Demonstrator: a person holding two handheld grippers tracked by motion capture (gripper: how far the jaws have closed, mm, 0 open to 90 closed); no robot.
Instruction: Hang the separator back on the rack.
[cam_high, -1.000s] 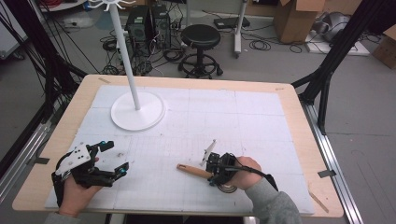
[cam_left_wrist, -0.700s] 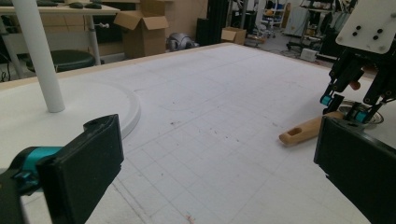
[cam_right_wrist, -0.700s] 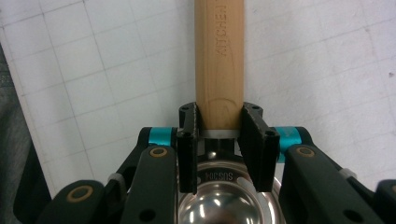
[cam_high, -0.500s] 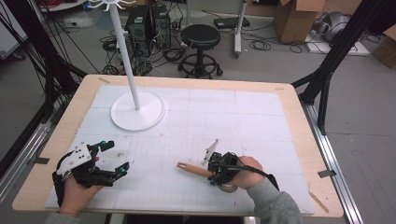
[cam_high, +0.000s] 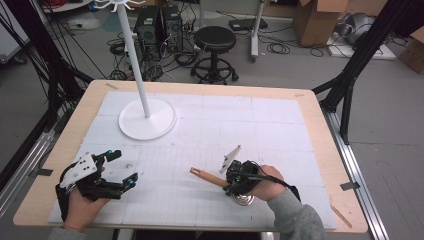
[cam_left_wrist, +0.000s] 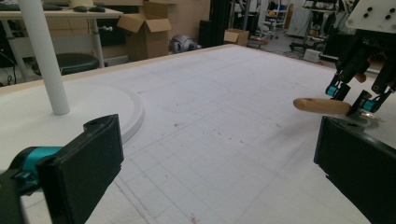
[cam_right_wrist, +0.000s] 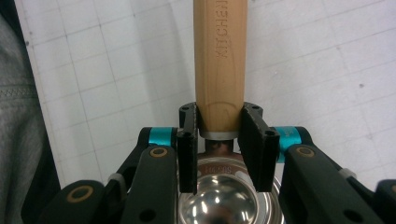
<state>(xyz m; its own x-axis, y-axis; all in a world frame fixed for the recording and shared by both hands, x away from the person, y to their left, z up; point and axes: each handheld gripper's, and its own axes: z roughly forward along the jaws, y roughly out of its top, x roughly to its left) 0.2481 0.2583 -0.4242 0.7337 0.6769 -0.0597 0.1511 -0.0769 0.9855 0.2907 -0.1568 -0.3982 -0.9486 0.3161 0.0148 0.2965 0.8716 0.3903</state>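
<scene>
Seen from above, left to right across a white gridded table (cam_high: 280, 125). Far left, near the front edge: left gripper (cam_high: 122, 167) in a hand, jaws wide apart, nothing between them, resting just above the mat. Behind it, farther back: white stand (cam_high: 147, 119) with a round base and upright pole. Right of centre, near the front edge: right gripper (cam_high: 231, 184), jaws clamped on the wooden handle of a ladle (cam_high: 209, 177), close to where handle meets the shiny metal bowl. Handle pointing left, tip raised off the mat.
</scene>
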